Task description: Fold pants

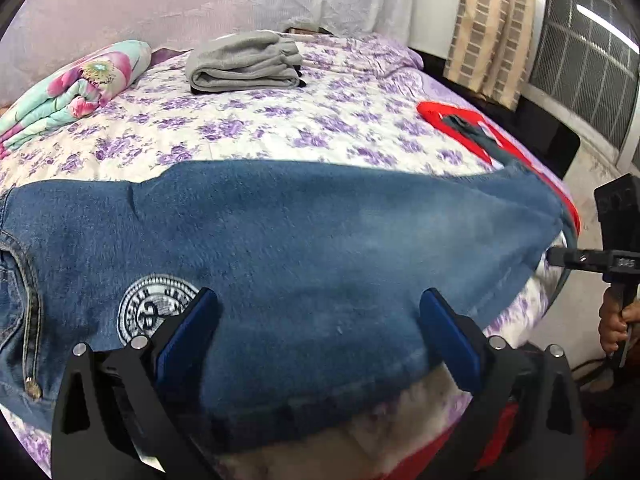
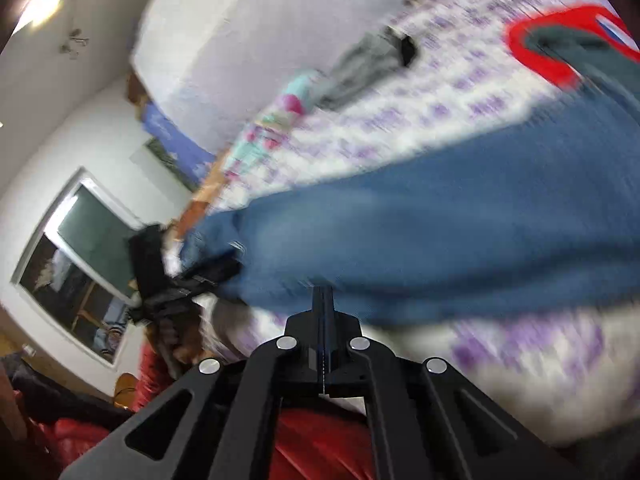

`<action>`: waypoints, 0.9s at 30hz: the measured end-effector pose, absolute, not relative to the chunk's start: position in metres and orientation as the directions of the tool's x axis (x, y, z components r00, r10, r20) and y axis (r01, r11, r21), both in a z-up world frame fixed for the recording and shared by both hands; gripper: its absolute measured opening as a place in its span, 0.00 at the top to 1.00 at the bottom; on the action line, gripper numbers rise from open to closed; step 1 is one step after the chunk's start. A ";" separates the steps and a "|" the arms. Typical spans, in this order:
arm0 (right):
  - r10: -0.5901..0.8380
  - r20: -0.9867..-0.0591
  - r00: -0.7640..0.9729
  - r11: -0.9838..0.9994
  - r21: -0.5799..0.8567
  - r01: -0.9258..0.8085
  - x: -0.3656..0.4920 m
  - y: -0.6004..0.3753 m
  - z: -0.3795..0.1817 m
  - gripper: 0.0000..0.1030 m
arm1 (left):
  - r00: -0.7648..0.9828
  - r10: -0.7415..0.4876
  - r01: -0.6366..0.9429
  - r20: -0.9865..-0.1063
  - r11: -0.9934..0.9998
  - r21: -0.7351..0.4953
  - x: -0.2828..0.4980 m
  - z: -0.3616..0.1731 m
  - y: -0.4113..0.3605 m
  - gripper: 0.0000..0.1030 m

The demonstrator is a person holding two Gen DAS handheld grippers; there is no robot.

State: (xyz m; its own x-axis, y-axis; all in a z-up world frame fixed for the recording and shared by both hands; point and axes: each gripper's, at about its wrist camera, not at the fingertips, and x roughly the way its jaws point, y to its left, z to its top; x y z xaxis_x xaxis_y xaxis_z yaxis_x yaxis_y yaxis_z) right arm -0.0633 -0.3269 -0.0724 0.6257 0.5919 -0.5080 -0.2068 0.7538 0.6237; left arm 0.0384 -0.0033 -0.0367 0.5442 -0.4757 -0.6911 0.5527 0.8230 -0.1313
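Blue jeans (image 1: pixel 280 248) lie across the near part of the bed, with a round white logo patch (image 1: pixel 154 306) and a pocket seam at the left. My left gripper (image 1: pixel 320 320) is open above the jeans, its blue pads (image 1: pixel 188 328) wide apart over the cloth. My right gripper (image 2: pixel 323 296) is shut on the jeans' edge (image 2: pixel 400 248); it also shows at the right of the left wrist view (image 1: pixel 560 258), pinching the lifted fold. The right wrist view is motion-blurred.
The bed has a white and purple floral cover (image 1: pixel 280 120). A folded grey garment (image 1: pixel 244 62) and a floral pillow (image 1: pixel 76 88) lie at the back. A red and grey item (image 1: pixel 468 128) lies at the right edge. Curtain and window grille stand at the far right.
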 end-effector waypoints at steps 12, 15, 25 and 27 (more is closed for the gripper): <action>0.524 -0.489 0.698 0.849 0.365 -0.381 -0.045 -0.269 -0.028 0.88 | 0.630 -0.457 0.598 -0.628 0.802 0.016 0.016 -0.015 -0.048 0.04; 0.480 -0.612 0.628 0.876 0.372 -0.306 -0.028 -0.274 -0.063 0.86 | 0.548 -0.385 0.562 -0.743 0.827 -0.014 0.039 -0.049 -0.048 0.04; 0.553 -0.482 0.680 0.814 0.486 -0.318 -0.040 -0.305 -0.045 0.74 | 0.518 -0.512 0.597 -0.685 0.790 -0.139 0.019 -0.027 -0.028 0.05; 0.522 -0.461 0.717 0.838 0.434 -0.331 -0.031 -0.296 -0.032 0.49 | 0.526 -0.558 0.625 -0.642 0.766 -0.154 0.014 -0.010 -0.036 0.05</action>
